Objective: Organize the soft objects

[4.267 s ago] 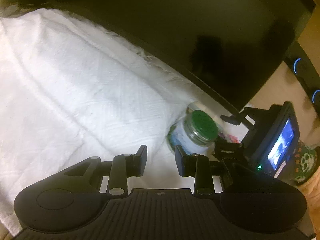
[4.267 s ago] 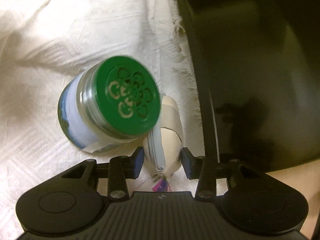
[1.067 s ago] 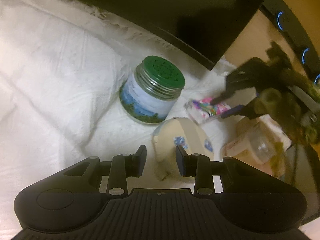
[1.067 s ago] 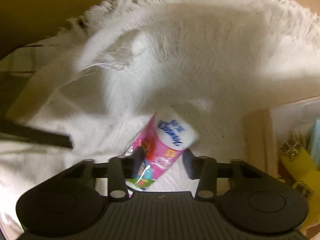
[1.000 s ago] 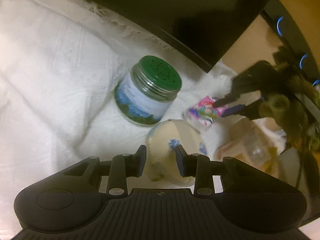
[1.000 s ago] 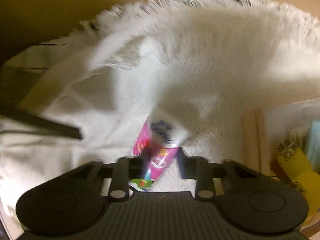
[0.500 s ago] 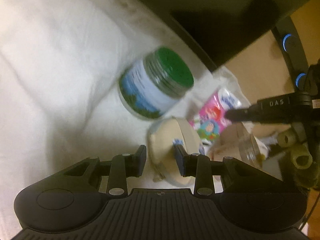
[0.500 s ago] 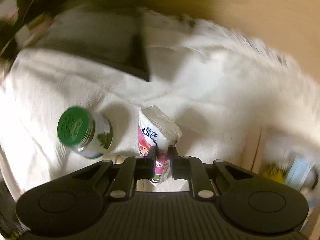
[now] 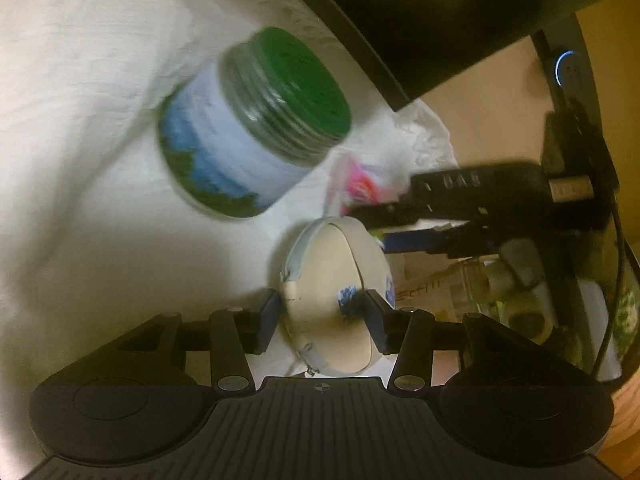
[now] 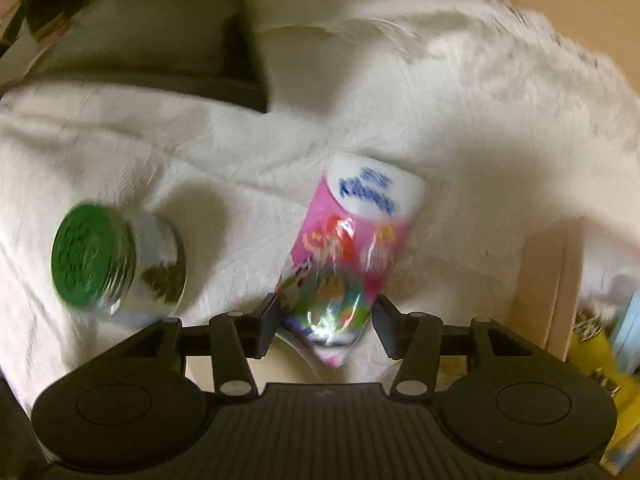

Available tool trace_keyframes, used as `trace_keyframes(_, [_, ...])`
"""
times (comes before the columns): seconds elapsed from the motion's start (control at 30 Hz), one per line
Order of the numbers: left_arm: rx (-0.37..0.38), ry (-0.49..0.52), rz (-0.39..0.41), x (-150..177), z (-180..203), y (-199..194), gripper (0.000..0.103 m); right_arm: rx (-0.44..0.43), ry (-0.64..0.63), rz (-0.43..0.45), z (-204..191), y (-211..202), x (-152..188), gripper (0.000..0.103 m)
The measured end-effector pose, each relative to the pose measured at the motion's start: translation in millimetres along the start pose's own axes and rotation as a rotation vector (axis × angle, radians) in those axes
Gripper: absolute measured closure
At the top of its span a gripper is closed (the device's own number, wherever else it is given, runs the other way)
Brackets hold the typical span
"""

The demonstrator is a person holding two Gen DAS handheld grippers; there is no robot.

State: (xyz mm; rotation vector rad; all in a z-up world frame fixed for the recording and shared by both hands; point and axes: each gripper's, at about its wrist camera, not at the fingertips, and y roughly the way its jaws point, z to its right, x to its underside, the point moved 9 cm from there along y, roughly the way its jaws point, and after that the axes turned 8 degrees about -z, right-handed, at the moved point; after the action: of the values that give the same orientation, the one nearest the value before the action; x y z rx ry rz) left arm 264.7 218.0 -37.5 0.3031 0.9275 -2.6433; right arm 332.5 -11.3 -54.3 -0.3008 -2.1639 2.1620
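My left gripper (image 9: 320, 314) is shut on a round cream zip pouch (image 9: 334, 300) with a blue print, held just above the white cloth (image 9: 80, 100). My right gripper (image 10: 326, 316) has its jaws apart around a pink tissue pack (image 10: 344, 256), which lies between them on the cloth (image 10: 480, 120); it also shows in the left wrist view (image 9: 364, 184), partly behind the right gripper's body. A green-lidded jar (image 9: 256, 128) stands beside both; it also shows in the right wrist view (image 10: 112, 260).
A dark screen (image 9: 440, 8) stands behind the cloth. A cardboard box (image 10: 552, 276) with yellow and blue items sits to the right. Small bottles (image 9: 516, 280) and a black device with a blue ring light (image 9: 568, 64) are at the right.
My right gripper's jaws have opened from a tight pinch on the tissue pack, which now lies flatter between them. My left gripper still holds the pouch and has moved closer to the jar.
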Motion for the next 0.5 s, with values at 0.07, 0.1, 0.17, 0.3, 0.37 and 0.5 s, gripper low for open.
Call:
trace_keyframes(0.07, [0.018,-0.001,-0.004,2,5,7,0.052,-0.046,0.065,-0.033,3,3,-5,0.046])
trace_keyframes(0.1, [0.020,0.002,-0.008,3,6,11,0.050,-0.073,0.101,-0.056,3,6,-7,0.045])
trace_keyframes(0.17, [0.021,0.013,0.005,4,10,15,0.050,-0.108,0.156,-0.093,1,10,-11,0.045])
trace_keyframes(0.3, [0.026,0.003,0.020,3,9,16,0.049,-0.110,0.137,-0.097,-9,15,-17,0.052])
trace_keyframes(0.37, [0.025,0.005,0.019,4,8,15,0.050,-0.124,0.110,-0.093,-14,13,-18,0.058])
trace_keyframes(0.5, [0.036,-0.002,0.034,4,12,7,0.056,-0.159,0.093,-0.084,-7,-3,-17,0.066])
